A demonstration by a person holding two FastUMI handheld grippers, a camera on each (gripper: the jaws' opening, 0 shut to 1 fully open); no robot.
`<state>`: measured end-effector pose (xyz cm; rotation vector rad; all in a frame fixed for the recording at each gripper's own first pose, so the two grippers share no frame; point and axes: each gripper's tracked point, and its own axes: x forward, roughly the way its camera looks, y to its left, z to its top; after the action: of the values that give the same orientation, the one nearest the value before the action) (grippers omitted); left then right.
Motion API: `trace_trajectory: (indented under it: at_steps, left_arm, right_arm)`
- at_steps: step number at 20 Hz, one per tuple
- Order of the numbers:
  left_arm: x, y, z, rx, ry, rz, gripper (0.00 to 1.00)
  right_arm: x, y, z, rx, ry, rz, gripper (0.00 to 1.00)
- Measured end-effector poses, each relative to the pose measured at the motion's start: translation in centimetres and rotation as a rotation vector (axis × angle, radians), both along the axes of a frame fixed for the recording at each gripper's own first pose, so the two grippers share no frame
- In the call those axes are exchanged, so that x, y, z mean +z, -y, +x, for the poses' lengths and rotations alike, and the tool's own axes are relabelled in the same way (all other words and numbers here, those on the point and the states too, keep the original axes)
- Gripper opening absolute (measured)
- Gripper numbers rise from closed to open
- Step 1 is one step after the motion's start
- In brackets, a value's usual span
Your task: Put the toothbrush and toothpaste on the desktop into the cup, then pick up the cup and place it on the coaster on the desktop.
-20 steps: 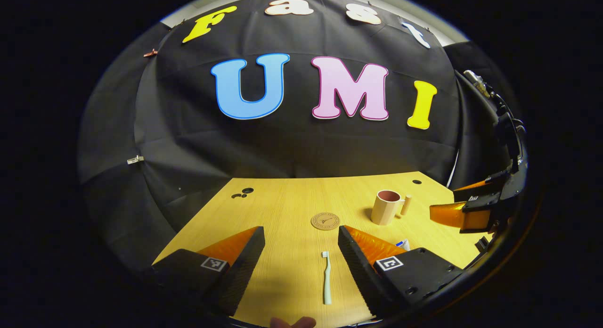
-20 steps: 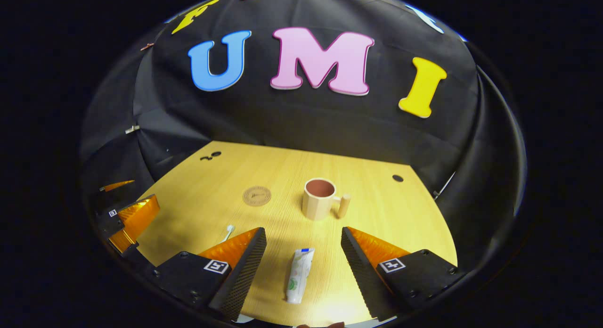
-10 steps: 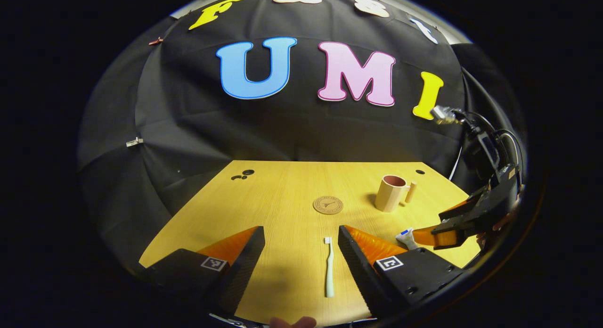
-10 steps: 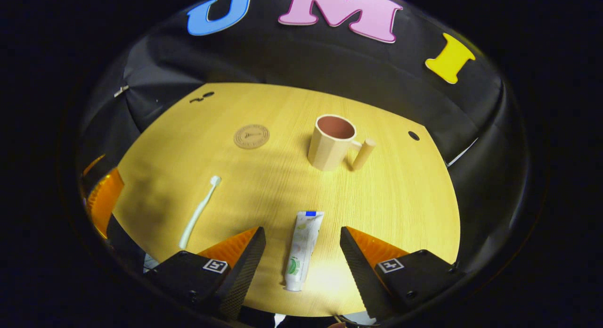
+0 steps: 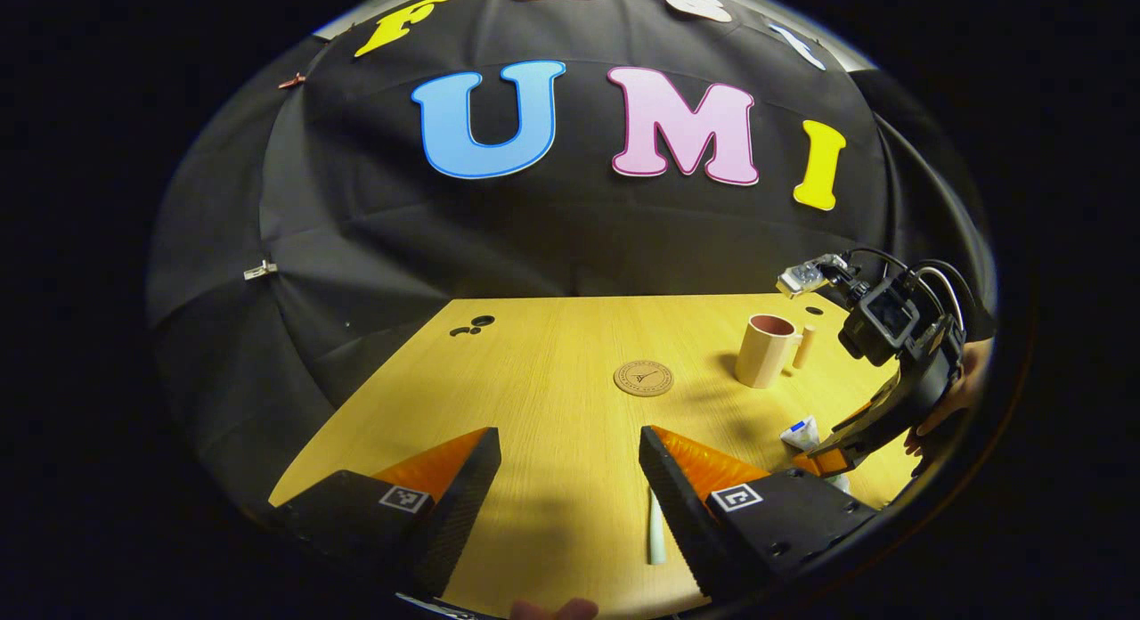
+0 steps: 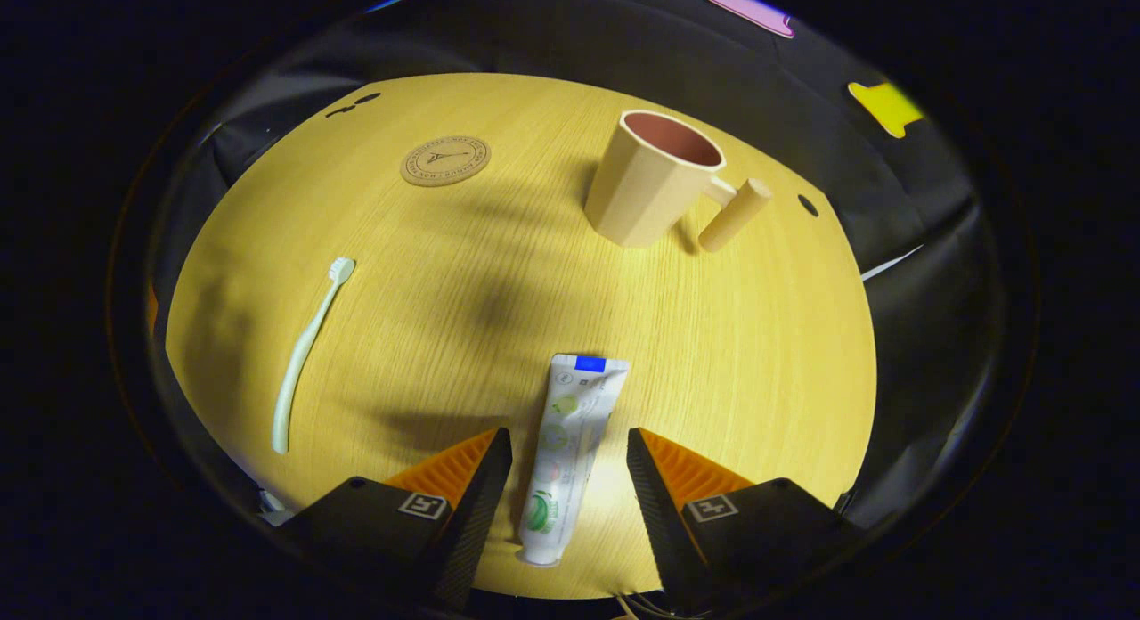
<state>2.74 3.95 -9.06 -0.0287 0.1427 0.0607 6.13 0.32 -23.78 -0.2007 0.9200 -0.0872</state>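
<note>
A white toothpaste tube (image 6: 574,406) lies on the wooden table (image 6: 757,362), and my right gripper (image 6: 568,442) is lowered over it, open, one finger on each side with a small gap. A pale toothbrush (image 6: 307,353) lies to the tube's left. The beige cup (image 6: 646,179) with a peg handle stands upright farther off, and the round coaster (image 6: 445,160) lies to its left. My left gripper (image 5: 570,442) hovers open above the table; the toothbrush (image 5: 656,540) shows beside its right finger. The cup (image 5: 764,351), coaster (image 5: 643,378) and right gripper (image 5: 828,451) appear there too.
Black cloth walls close off the table's far and side edges. Small round holes (image 5: 472,324) mark the far left of the tabletop, another hole (image 6: 808,205) sits behind the cup. A hand (image 5: 944,406) holds the right gripper at the table's right side.
My right gripper has tilted down and dropped over the toothpaste, its fingers narrowing slightly around it. My left gripper has shifted left, so the toothbrush now lies by its right finger.
</note>
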Motion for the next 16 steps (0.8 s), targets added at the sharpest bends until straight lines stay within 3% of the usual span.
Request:
trace_trajectory:
  at_steps: [5,6,9,10,11,12,14,16]
  left_arm:
    - [-0.7,-0.1,0.2,0.012,-0.014,-0.013,0.99]
    - [-0.7,-0.1,0.2,0.012,-0.016,-0.014,0.99]
    - [-0.8,0.1,0.2,0.009,-0.018,-0.013,0.99]
    - [-0.6,0.1,0.2,0.008,-0.017,-0.013,0.99]
    - [-0.4,0.2,0.2,0.006,-0.015,-0.014,0.99]
    - [-0.3,0.3,0.3,0.005,-0.013,-0.015,0.99]
    - [-0.3,0.7,0.3,-0.002,-0.014,-0.018,0.99]
    - [-0.5,1.2,0.4,-0.018,-0.021,-0.024,0.99]
  right_arm:
    - [-0.9,0.7,0.9,-0.024,-0.025,-0.012,0.71]
    - [-1.0,0.7,0.8,-0.03,-0.034,0.0,0.59]
    - [-1.2,0.9,0.7,-0.043,-0.05,0.006,0.48]
    - [-1.2,1.1,0.4,0.002,-0.065,-0.008,0.32]
    - [-1.2,0.9,0.8,0.05,-0.05,-0.006,0.26]
    - [-1.3,0.8,0.6,0.075,-0.048,0.007,0.2]
    - [-1.1,0.8,0.7,0.087,-0.018,0.062,0.18]
    - [-1.0,0.4,0.2,0.07,-0.011,0.18,0.14]
